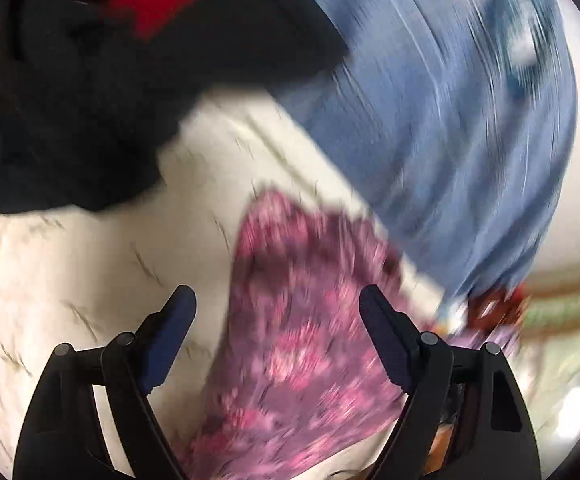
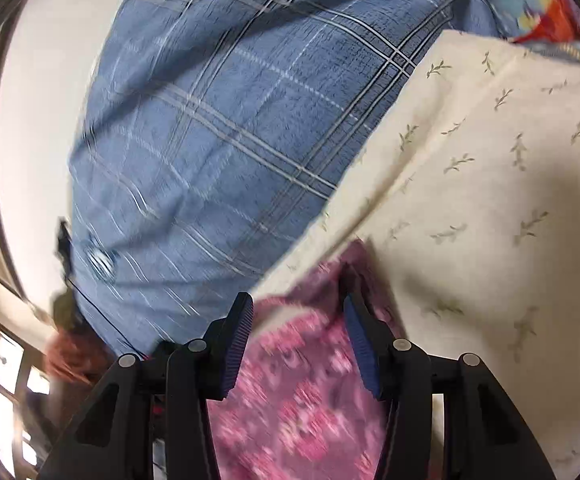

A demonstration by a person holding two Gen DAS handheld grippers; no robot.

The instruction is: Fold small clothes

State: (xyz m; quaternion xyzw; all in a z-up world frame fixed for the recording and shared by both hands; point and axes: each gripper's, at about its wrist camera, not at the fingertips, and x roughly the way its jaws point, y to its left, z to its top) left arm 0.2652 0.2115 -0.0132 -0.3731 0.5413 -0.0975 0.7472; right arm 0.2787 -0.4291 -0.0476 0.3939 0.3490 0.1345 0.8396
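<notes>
Both the left gripper (image 1: 277, 312) and right gripper (image 2: 298, 320) stand spread over the pink floral garment (image 1: 290, 340), apparently released mid-fold; next comes regripping an edge.

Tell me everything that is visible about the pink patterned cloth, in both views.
The pink patterned cloth is a small, soft fabric piece with a blurred pink and purple flower-like print. It lies rumpled on the cream sheet with small leaf sprigs, close to the blue checked fabric. It runs between the open fingers of the left gripper and of the right gripper; neither is seen pressing on it. Its lower part goes out of view.
</notes>
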